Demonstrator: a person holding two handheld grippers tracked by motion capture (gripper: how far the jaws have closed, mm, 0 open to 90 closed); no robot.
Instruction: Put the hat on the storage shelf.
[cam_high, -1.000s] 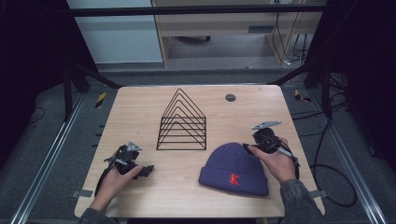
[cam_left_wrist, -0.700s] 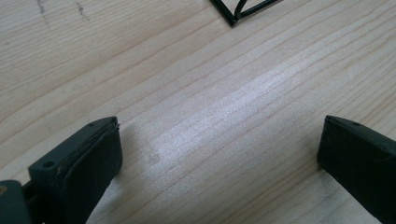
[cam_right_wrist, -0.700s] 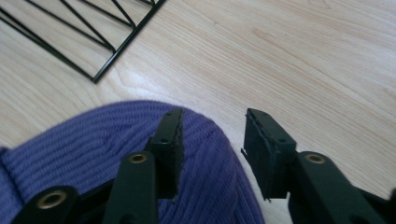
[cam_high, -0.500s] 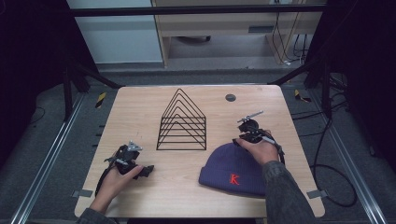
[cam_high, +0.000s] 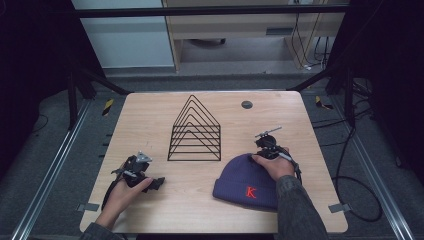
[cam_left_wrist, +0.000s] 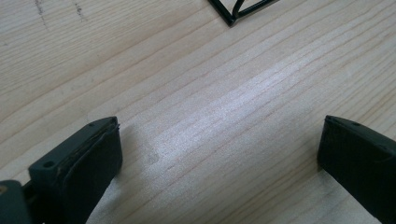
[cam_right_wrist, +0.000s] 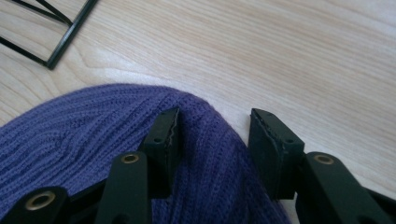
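A purple knit beanie (cam_high: 245, 180) with a red K lies on the wooden table (cam_high: 280, 120) at the front right. My right gripper (cam_high: 262, 150) sits at the beanie's far edge. In the right gripper view its jaws are open and straddle the rim of the beanie (cam_right_wrist: 93, 135); one fingertip (cam_right_wrist: 166, 135) presses on the knit, the other hangs over the bare wood. My left gripper (cam_high: 150, 184) rests at the front left, wide open, with bare wood between its pads (cam_left_wrist: 88, 158).
A black wire rack (cam_high: 195, 132) of nested triangles stands at the table's middle, between the two grippers; its corner (cam_left_wrist: 233, 14) shows ahead of the left gripper. A small dark disc (cam_high: 246, 104) lies near the far edge.
My right gripper has moved left and toward the person, from beside the beanie onto its far rim. The left gripper has stayed in place.
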